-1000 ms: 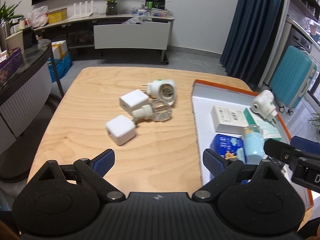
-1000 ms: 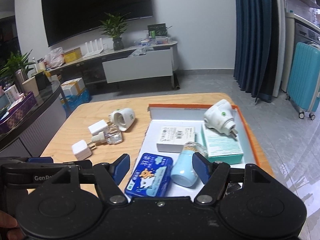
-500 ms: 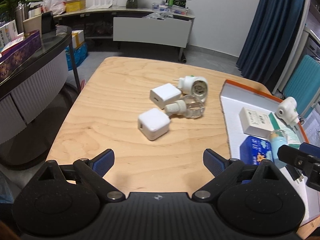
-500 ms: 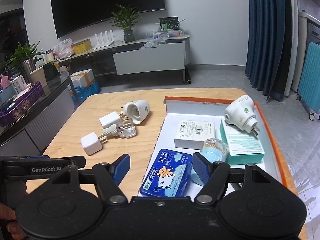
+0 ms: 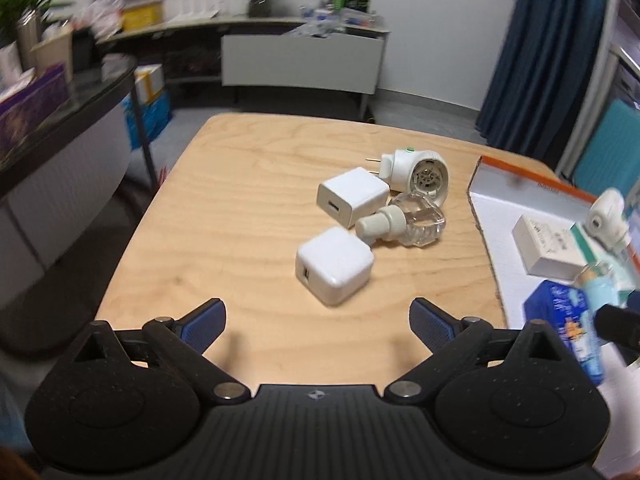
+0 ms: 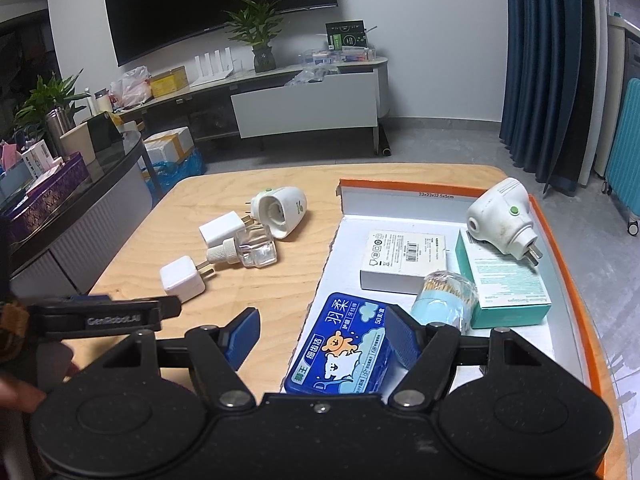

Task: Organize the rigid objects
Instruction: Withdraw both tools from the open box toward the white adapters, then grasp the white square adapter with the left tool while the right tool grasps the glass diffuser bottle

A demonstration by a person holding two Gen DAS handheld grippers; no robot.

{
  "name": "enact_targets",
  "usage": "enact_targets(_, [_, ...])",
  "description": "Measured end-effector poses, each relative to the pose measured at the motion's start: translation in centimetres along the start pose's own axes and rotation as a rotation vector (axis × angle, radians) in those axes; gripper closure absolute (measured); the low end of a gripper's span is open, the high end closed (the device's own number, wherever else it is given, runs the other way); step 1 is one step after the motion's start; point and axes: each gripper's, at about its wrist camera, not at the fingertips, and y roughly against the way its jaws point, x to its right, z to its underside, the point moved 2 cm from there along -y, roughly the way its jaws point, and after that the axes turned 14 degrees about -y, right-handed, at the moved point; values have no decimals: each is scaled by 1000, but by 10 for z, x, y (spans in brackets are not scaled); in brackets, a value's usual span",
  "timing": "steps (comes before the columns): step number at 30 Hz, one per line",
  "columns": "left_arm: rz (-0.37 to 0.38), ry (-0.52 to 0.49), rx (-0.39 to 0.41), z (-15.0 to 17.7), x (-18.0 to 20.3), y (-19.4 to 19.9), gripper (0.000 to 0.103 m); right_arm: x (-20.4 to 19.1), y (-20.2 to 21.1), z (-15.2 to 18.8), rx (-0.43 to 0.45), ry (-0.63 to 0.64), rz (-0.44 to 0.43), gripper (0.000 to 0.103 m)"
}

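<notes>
Your L gripper (image 5: 316, 318) is spread wide w/ nothing in it; cube charger (image 5: 334, 266) sits dead ahead on table (image 5: 224, 216), just beyond tips. R gripper (image 6: 320, 340), also apart & empty, hangs over tray (image 6: 560, 216), farther off.

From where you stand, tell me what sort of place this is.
Probably a living room used for recording: a wall-mounted television, a low media console with a potted plant, and a suitcase by blue curtains.
</notes>
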Motion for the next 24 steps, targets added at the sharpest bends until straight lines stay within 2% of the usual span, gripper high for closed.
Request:
enact_targets(3, [-1,-79,15,-5,-2,-15,3,-1,-5,0,-6,3,2,21])
enact_targets(8, [34,-149,39,-10,-6,-35,6,-5,-13,-1,-12,9,4,21])
enact_targets(10, [50,-179,33,-10,-4,-41,13,-7,-16,-2,-16,14,4,21])
enact_targets(11, [62,-192,34,-10,-3,-43,21,-8,-18,-2,-18,15,3,21])
enact_targets(12, [67,-200,36,-10,-3,-45,22,-9,-20,-2,-20,17,2,21])
enact_targets(13, [65,-198,44,-10,-3,-45,25,-11,-22,-2,-24,19,0,21])
enact_targets(14, [69,-191,50,-11,-3,-44,32,-12,-24,-3,-27,21,-2,21])
enact_targets(15, [78,-183,59,-11,-4,-44,41,-14,-27,-3,-31,24,-3,21])
enact_targets(16, [77,-178,65,-12,-4,-43,54,-17,-29,-4,-35,29,-4,21])
enact_targets(18, [73,-170,72,-12,-3,-42,61,-22,-34,-6,-38,41,-13,21])
enact_targets(24, [82,-72,54,-8,-19,-35,61,-44,-58,-18,-57,82,-78,15])
